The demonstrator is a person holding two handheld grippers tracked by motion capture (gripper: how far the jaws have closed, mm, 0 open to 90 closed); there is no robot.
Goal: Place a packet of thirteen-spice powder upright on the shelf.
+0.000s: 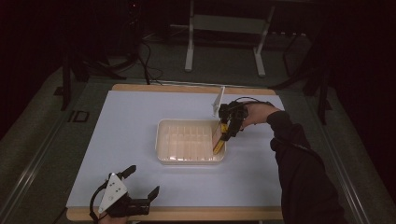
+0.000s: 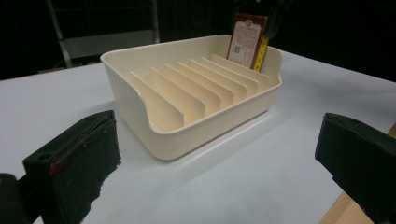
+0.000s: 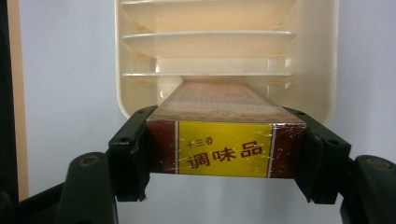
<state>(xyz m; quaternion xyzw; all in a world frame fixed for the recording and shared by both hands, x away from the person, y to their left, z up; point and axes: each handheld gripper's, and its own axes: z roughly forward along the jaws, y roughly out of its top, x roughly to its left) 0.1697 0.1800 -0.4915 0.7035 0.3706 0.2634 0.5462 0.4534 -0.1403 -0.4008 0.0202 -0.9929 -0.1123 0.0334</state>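
High view: cream plastic rack tray with upright dividers (image 1: 190, 141) sitting mid-table on the pale blue-white table (image 1: 130, 121). Right claw (image 1: 226, 132) reaching in from the right edge, pinching a flat red-brown seasoning box with a yellow end label (image 1: 218, 139), box standing on end in the tray's rightmost slot. Left claw (image 1: 140, 179) parked near the front edge of the table, well apart from the tray, jaws spread, nothing between them.

Left gripper view: black pads wide apart at either side of the frame, bare table between them. Tray (image 2: 196, 93) seen across the table, every slot but the far one vacant. Box (image 2: 246, 42) upright in that far slot against the end wall, yellow edge outward, the other claw gripping its top.

Right gripper view: claw (image 3: 226, 154) clamped on both narrow sides of the box (image 3: 224, 149), printed yellow end facing the camera, far end down inside the tray (image 3: 130, 70) just before the first divider. Contact with the tray floor hidden.

Judged progress: box carried to the tray and largely slotted in; left to do, seating it fully, letting go, drawing the claw clear.
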